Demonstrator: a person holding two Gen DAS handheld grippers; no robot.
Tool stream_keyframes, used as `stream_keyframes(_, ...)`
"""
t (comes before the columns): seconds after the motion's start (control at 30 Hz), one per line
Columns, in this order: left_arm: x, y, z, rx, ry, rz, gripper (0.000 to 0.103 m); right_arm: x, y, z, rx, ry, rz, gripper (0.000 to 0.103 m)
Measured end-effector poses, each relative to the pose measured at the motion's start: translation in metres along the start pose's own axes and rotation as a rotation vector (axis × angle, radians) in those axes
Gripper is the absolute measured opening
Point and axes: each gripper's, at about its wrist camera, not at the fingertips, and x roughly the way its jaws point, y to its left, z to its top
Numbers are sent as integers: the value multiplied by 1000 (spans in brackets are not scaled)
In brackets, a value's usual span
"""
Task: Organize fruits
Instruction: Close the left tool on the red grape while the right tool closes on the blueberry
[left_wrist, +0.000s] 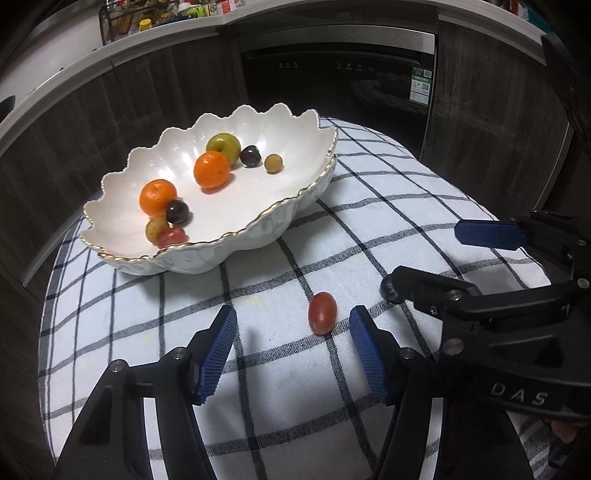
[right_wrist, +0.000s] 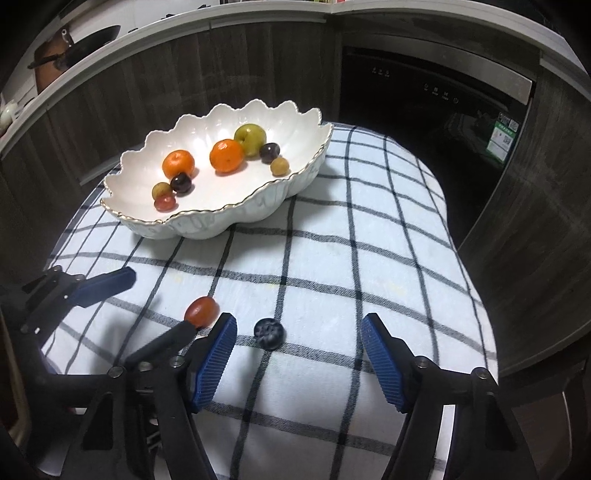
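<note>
A red grape tomato (left_wrist: 322, 313) lies on the checked cloth between the blue pads of my left gripper (left_wrist: 293, 343), nearer the right pad, and neither pad touches it. A dark blueberry (right_wrist: 269, 333) lies between the pads of my right gripper (right_wrist: 299, 354), closer to the left pad, also untouched. Both grippers stand open, side by side and low over the cloth. In the right wrist view the tomato (right_wrist: 200, 311) sits just left of my right gripper. Farther back stands a white scalloped bowl (left_wrist: 258, 225) holding two oranges, a green apple and several small fruits.
The white and black checked cloth (right_wrist: 332, 258) covers a small rounded table that drops off on the right and left. Dark wood cabinets and a black appliance front (left_wrist: 332, 81) stand behind it. A counter (left_wrist: 110, 48) with bottles and a rack runs above.
</note>
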Motion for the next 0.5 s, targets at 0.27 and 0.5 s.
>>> stream_keyframes(0.27, 14, 0, -2, -6, 25, -34, 51, 15, 3, 2, 9, 58, 19, 61)
stream_keyframes(0.5, 25, 1, -3, -19, 41, -60, 45, 29, 5, 4, 21, 106, 52, 55)
